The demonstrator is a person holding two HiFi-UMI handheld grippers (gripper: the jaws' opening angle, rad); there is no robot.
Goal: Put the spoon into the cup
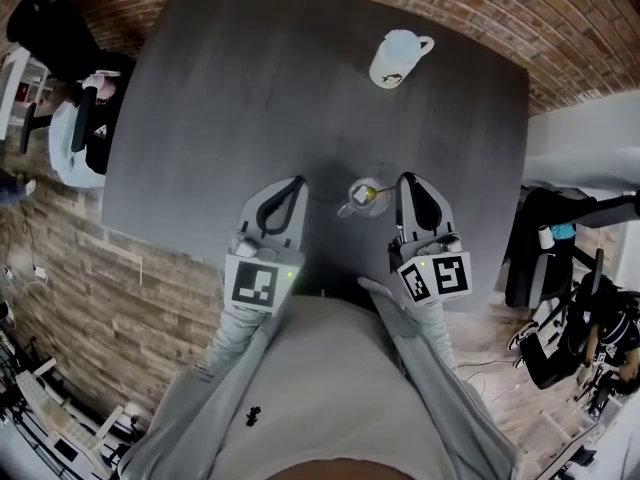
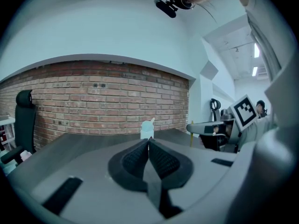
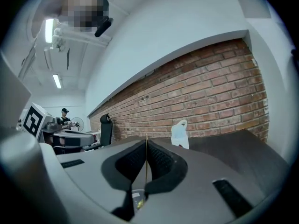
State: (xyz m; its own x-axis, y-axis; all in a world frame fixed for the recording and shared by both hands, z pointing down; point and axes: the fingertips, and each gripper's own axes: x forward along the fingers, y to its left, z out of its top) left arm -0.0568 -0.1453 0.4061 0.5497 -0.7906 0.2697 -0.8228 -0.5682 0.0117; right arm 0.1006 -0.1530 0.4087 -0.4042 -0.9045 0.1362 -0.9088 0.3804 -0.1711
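A clear glass cup point(image 1: 360, 197) stands near the front of the dark grey table point(image 1: 250, 98), between my two grippers. A thin golden spoon point(image 3: 146, 164) is pinched upright between the pads of my right gripper point(image 3: 146, 146), which is shut on its handle. The spoon's lower end point(image 3: 136, 200) hangs over the glass cup point(image 3: 133, 195) seen below the jaws. In the head view my right gripper point(image 1: 407, 181) is just right of the cup. My left gripper point(image 1: 297, 182) is left of it, with the jaws of my left gripper point(image 2: 148, 143) shut on nothing.
A white mug point(image 1: 399, 58) stands at the table's far right, straight ahead as the white mug point(image 2: 147, 129) in the left gripper view and the white mug point(image 3: 180, 133) in the right gripper view. A black office chair point(image 1: 62, 38) stands by the table's left side. A brick wall lies beyond the table.
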